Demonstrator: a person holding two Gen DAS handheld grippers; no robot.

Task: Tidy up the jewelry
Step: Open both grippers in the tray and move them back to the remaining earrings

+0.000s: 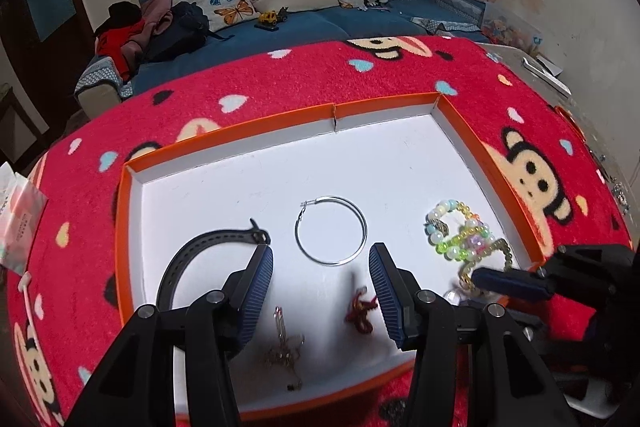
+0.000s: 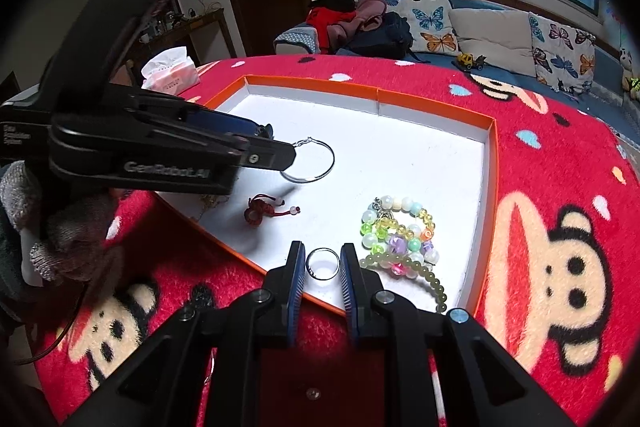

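tray (image 2: 436,107): orange rim, white floor | holds wire hoop (image 1: 331,231), beaded bracelets (image 2: 400,235) | left claw (image 1: 321,259) apart, empty | right claw (image 2: 322,258) clamped on metal ring (image 2: 322,264)

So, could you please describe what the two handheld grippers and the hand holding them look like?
Both grippers, left gripper and right gripper, have black angular bodies with silver pivot screws and ribbed dark-blue finger pads. Pale lettering marks the left one's side. The hand wears a grey knitted glove.

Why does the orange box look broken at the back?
The orange box's far wall has a split in the middle: the rim is cracked and its two halves do not line up. Nothing looks spilled; the jewelry lies inside.
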